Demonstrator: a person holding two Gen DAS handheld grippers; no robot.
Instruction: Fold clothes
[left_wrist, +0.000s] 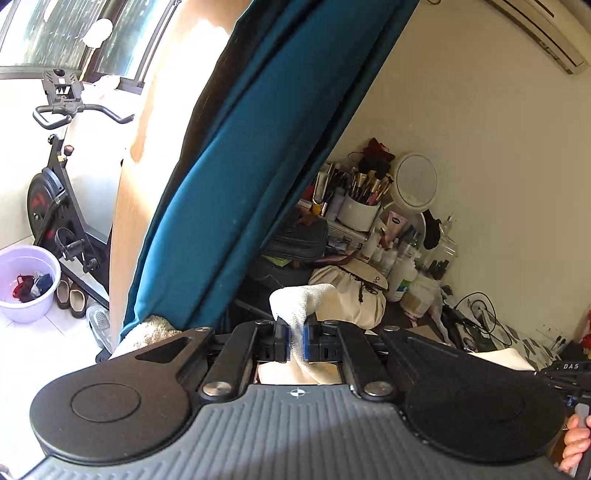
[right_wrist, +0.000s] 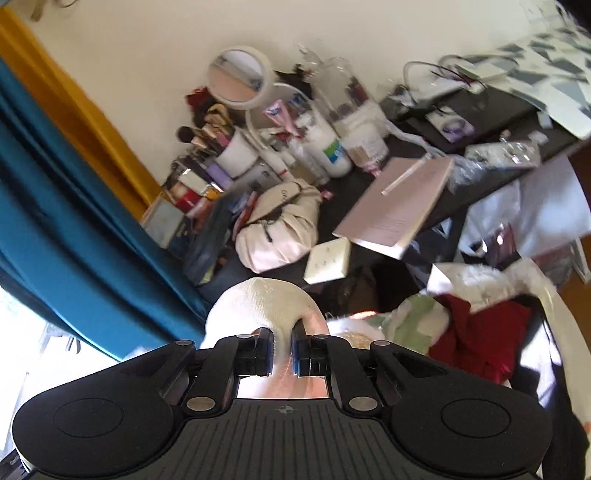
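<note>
My left gripper (left_wrist: 294, 341) and right gripper (right_wrist: 282, 354) each clench the white garment (right_wrist: 266, 299) at frame centre, lifted so it hangs free for folding.

my right claw (right_wrist: 282, 352) pinched on a fold of white cloth (right_wrist: 266, 299), which bulges up ahead of the pads. beyond it: dark tabletop (right_wrist: 373, 181) crowded with round mirror (right_wrist: 236, 75), brush cup (right_wrist: 238, 155), cream pouch (right_wrist: 280, 229), pink notebook (right_wrist: 399, 210). teal curtain (right_wrist: 59, 206) left; red garment (right_wrist: 480, 332) right.
</note>
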